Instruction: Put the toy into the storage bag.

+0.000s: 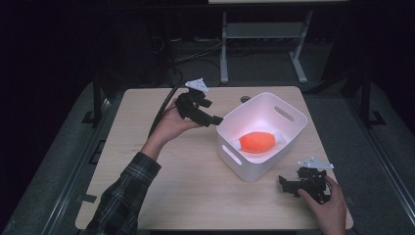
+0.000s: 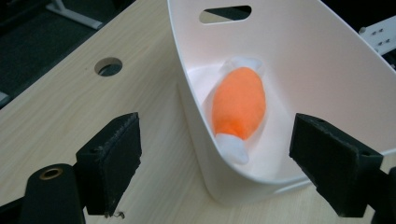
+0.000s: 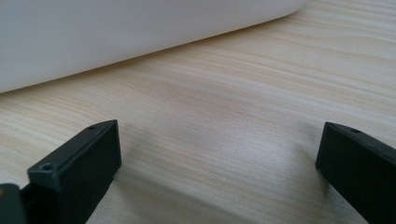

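my left gripper [image 2: 215, 163] hangs spread at the tub [image 1: 288, 128] rim, the right gripper [image 3: 219, 172] spread low on the table [image 1: 195, 191], and reaching for the orange toy [image 2: 239, 102] inside could tip the tub.

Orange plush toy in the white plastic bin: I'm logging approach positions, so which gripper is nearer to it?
Left. The left gripper hovers open at the white plastic bin's rim, just above the orange plush toy. The right gripper sits open low on the table outside the bin.
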A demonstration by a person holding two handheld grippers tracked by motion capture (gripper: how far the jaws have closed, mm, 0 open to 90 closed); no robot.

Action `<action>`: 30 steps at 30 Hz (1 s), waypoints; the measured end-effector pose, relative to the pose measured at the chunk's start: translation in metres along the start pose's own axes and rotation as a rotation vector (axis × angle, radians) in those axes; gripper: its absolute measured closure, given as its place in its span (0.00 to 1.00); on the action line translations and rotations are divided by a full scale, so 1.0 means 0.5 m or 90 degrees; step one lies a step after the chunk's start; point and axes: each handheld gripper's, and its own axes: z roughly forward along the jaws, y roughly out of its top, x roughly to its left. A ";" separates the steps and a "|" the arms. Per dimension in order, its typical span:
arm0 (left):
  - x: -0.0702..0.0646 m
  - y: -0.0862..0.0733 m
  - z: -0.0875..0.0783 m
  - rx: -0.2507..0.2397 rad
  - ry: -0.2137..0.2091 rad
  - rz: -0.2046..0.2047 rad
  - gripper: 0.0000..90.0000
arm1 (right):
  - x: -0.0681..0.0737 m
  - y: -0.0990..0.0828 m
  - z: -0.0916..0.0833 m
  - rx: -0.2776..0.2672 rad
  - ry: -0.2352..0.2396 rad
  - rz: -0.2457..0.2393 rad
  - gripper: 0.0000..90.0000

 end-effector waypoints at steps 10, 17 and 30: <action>-0.001 -0.058 -0.037 0.000 0.030 -0.006 0.15 | 0.000 0.000 0.000 0.001 0.001 0.002 0.00; -0.010 -0.094 -0.064 -0.002 0.055 -0.009 0.14 | 0.000 0.000 0.000 0.000 0.000 0.001 0.00; -0.036 -0.168 -0.111 -0.002 0.084 -0.023 0.15 | 0.000 0.000 0.000 0.001 0.000 0.001 0.00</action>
